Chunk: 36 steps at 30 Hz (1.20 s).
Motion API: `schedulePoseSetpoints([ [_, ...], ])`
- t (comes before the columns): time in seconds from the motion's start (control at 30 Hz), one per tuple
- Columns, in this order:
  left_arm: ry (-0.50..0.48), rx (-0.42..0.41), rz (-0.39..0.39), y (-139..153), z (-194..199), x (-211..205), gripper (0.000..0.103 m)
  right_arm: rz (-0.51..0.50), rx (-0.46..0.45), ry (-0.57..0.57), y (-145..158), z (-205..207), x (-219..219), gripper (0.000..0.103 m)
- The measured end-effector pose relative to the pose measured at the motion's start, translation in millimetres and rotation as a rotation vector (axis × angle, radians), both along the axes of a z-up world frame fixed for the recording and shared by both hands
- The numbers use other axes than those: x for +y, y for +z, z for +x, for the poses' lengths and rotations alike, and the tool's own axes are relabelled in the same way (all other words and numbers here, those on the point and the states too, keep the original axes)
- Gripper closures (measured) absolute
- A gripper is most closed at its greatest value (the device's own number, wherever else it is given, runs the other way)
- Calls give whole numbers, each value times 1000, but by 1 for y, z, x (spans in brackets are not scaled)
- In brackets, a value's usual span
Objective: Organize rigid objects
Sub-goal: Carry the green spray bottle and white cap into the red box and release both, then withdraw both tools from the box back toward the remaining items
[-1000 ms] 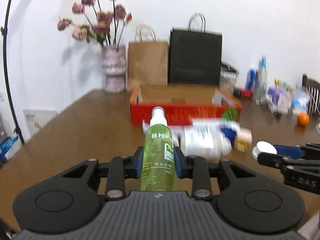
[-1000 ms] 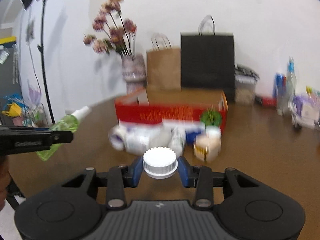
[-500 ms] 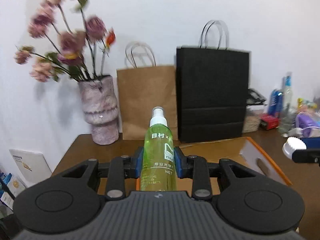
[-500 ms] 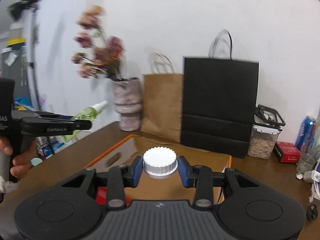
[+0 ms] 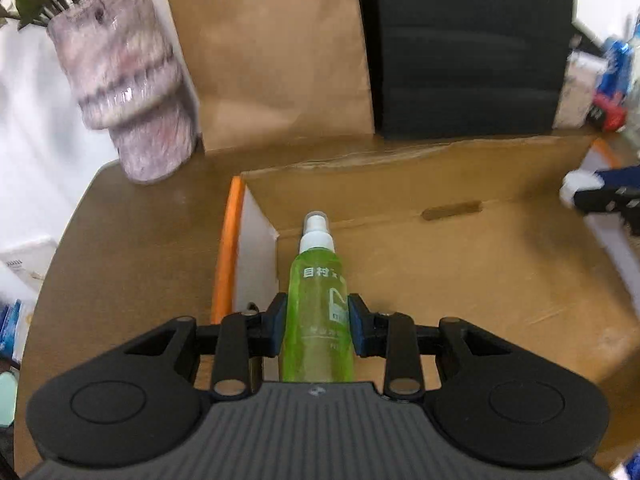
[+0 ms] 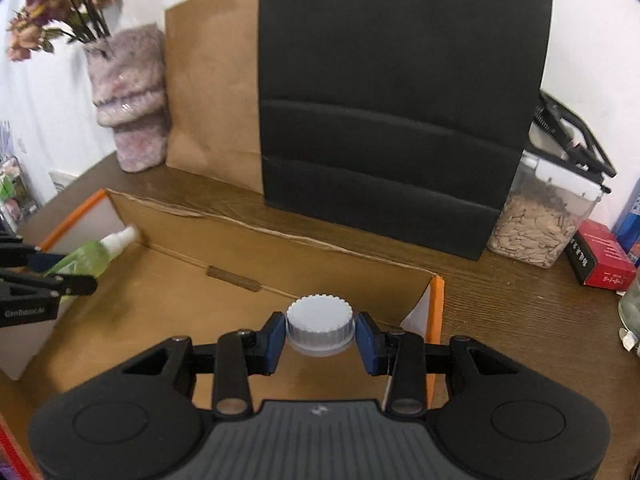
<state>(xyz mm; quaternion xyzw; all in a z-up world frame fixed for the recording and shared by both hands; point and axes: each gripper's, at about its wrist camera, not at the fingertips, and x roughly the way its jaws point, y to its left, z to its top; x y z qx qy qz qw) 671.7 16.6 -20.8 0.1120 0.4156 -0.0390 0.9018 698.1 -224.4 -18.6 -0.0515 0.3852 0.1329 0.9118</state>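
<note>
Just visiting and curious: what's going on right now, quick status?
Left gripper shut on green spray bottle, jaws opening. Right gripper shut on white ribbed cap. Both over cardboard box. Nothing in the way.

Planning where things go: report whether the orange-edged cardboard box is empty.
Empty as far as visible: the orange-edged cardboard box shows only bare brown floor; near corners are hidden.

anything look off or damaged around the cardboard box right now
Only minor wear: the cardboard box has a crumpled, wavy top edge along its far wall, next to the black paper bag. Nothing is spilled. The green spray bottle in the left claw and the white ribbed cap in the right claw look intact.
</note>
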Motion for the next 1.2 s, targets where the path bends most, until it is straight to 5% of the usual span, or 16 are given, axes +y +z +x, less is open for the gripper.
schedulePoseSetpoints([
  [0.13, -30, 7, 4, -1, 0, -3, 65, -19, 11, 34, -9, 10, -5, 66],
  [0.23, -47, 11, 2, 1, 0, -5, 61, -151, -28, 52, -15, 9, 4, 83],
  [0.47, -41, 21, 26, 0, -4, -11, 54, -171, -15, 79, -11, 11, 9, 76],
  [0.53, -50, 19, 9, 1, -4, -8, 52, -156, -19, 89, -9, 8, 10, 65],
  [0.6, -46, 16, 6, 1, -5, -8, 50, -165, -54, 95, -2, -4, 13, 23],
  [0.63, -42, 15, -3, 2, -7, -8, 45, -164, -74, 113, 2, -12, 15, 18],
  [0.67, -38, 9, -15, 4, -9, -7, 30, -159, -97, 137, 8, -24, 16, 17],
  [0.7, -23, -4, -26, 8, -12, -5, 21, -161, -110, 150, 15, -33, 16, 17],
  [0.83, -19, -109, -14, 38, -49, -3, 20, -172, -153, 140, 45, -72, 14, 17],
  [0.9, -30, -179, -4, 60, -74, -2, 10, -152, -187, 130, 60, -97, 11, 17],
  [1.2, 58, -479, -73, 119, -234, 24, 0, 7, -269, 99, 85, -243, -5, 16],
])
